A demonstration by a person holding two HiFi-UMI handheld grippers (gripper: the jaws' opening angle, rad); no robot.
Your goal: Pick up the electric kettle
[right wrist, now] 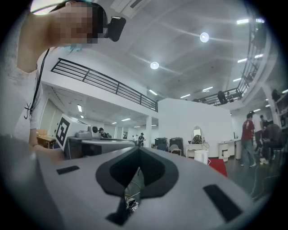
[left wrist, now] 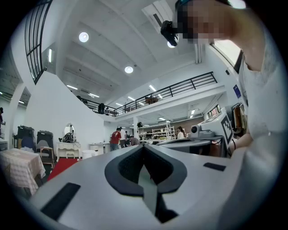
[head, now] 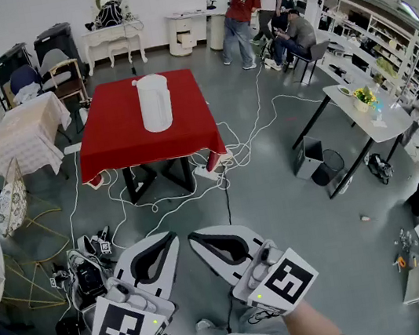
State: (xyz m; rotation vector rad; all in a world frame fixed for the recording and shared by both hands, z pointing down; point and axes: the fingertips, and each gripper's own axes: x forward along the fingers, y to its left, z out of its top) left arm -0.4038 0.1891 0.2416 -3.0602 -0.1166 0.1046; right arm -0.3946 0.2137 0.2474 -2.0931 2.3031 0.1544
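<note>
The white electric kettle (head: 154, 102) stands upright on a table with a red cloth (head: 118, 142), far ahead of both grippers in the head view. My left gripper (head: 172, 239) and right gripper (head: 192, 239) are held side by side low in that view, well short of the table, pointing level. Each is shut with nothing between its fingers. In the left gripper view the jaw tips of the left gripper (left wrist: 143, 146) meet. In the right gripper view the right gripper (right wrist: 137, 148) is closed too, and the kettle (right wrist: 202, 156) shows small beside the red cloth (right wrist: 220, 166).
White cables (head: 198, 192) trail over the floor between me and the red table. A checkered table (head: 24, 130) stands to the left, a white table (head: 359, 110) to the right. Several people (head: 247, 13) are at the back. Bags and gear (head: 84, 275) lie near my left.
</note>
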